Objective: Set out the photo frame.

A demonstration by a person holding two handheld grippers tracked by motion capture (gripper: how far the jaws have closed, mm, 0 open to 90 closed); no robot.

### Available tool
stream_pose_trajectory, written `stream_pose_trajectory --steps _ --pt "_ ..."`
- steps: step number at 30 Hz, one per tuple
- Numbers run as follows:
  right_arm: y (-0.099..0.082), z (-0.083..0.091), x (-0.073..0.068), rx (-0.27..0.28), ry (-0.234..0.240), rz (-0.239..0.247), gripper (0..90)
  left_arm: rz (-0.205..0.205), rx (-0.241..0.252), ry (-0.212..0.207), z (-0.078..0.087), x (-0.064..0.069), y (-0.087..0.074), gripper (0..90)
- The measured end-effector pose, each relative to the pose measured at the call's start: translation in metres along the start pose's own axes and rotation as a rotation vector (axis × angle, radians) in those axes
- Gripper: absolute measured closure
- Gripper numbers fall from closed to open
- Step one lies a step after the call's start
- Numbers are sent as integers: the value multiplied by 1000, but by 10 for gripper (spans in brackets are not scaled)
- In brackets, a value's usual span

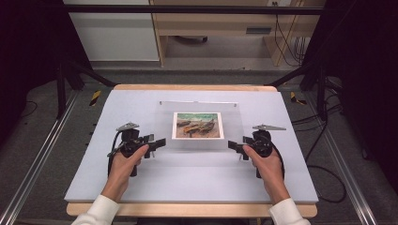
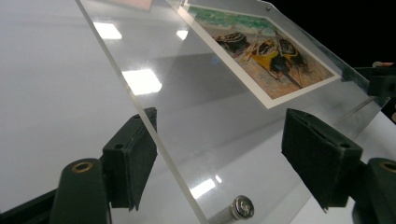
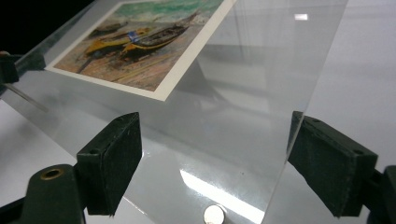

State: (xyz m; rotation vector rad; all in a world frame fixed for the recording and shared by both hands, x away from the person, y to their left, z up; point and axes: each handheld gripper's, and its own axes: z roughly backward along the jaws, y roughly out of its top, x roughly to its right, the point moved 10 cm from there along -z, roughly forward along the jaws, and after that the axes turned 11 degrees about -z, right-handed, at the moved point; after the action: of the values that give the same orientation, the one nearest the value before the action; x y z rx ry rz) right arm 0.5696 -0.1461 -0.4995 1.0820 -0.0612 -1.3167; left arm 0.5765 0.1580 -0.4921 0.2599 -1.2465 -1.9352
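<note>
While both grippers' jaws stand apart around the acrylic frame's (image 1: 199, 125) near corners, clamping should come next.

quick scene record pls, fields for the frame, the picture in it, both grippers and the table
item: clear acrylic frame, lying on the table, its near edge between the two grippers
picture: print of beached boats, set in the middle of the frame
hardware: small metal stud at the frame's corner
left gripper: at the frame's near left corner, jaws apart, one either side of the panel, pads not pressing it
right gripper: at the near right corner, jaws apart, panel between them
hands: one on each gripper, white sleeves
surface: pale grey mat on a wooden table
</note>
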Motion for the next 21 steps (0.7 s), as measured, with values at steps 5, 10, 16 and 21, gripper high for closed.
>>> stream_pose_trajectory --steps 5,10,16,21 --pt "6 -8 6 -5 -27 18 186 -30 10 18 -7 -4 6 276" --pt "11 -8 10 11 -37 18 192 -40 17 27 -11 -5 10 277" --pt "10 -8 10 15 -50 30 195 -34 16 33 -13 -6 5 278" --pt "8 -8 6 19 -79 67 203 -26 6 35 -12 -7 -3 277"
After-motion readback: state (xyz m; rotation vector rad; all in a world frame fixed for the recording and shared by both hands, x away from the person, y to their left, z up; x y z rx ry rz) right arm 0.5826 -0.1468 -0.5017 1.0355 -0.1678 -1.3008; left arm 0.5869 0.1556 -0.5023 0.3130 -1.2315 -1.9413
